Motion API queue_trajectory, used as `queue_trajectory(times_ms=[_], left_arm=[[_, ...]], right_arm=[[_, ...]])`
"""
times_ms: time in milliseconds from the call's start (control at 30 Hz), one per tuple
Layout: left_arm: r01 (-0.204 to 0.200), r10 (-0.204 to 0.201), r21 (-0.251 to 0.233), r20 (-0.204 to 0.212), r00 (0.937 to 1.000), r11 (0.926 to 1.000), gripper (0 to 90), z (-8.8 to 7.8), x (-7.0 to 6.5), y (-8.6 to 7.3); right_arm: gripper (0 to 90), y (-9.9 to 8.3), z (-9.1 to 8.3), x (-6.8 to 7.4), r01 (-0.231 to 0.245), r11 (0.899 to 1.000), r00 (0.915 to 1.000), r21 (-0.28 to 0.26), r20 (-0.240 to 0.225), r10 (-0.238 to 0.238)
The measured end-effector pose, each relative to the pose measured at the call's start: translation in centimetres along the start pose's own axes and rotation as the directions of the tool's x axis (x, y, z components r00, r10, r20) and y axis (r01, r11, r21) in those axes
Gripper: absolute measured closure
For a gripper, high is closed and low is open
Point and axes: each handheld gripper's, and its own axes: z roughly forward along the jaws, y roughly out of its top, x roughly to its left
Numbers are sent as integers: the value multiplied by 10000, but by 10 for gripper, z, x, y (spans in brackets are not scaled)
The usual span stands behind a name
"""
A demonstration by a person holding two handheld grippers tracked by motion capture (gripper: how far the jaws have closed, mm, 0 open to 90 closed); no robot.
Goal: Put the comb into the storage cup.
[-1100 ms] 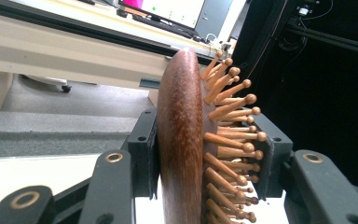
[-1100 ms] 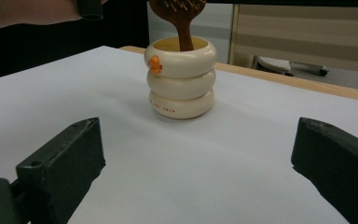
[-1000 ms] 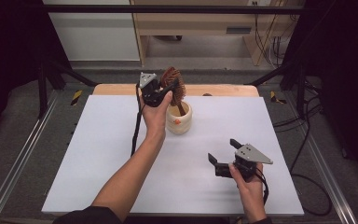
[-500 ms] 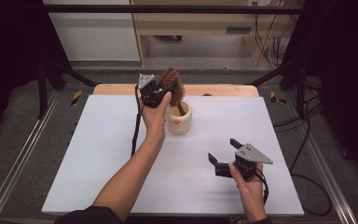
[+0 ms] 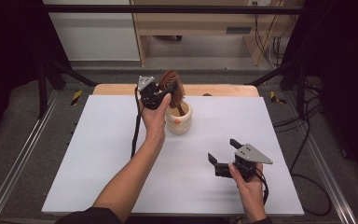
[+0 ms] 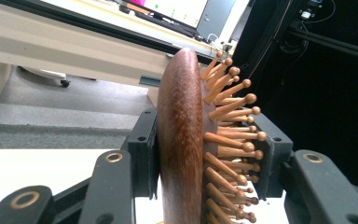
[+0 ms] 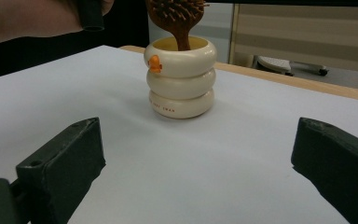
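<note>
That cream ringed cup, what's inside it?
The handle of a wooden hairbrush goes down into the cup, while the left tongs clamp the brush head. The handle's lower end and the cup's bottom are hidden by its wall.

Path between right tool [image 5: 224, 154] and cream ringed holder [image 5: 179, 118] is left open across bare white surface [image 5: 93, 154]. Holder mouth is blocked by wooden hairbrush [image 5: 173, 87], clamped in left tool [image 5: 167, 91] above it.
</note>
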Motion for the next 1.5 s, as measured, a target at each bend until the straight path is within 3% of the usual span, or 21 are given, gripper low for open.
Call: queue_trajectory(times_ms=[500,900,1500], left_arm=[[68,-68,108,24,10000,9999,514,2,1,-10],[-204,198,241,225,9995,9995,511,1,1,-9],[-275,264,324,320,9991,9991,502,-1,4,-8]], right_arm=[[27,0,0,0,25,10000,10000,-3,-13,-25],[28,0,2,0,46,10000,10000,25,-63,-46],[27,-1,3,1,15,10000,9999,37,-109,-15]])
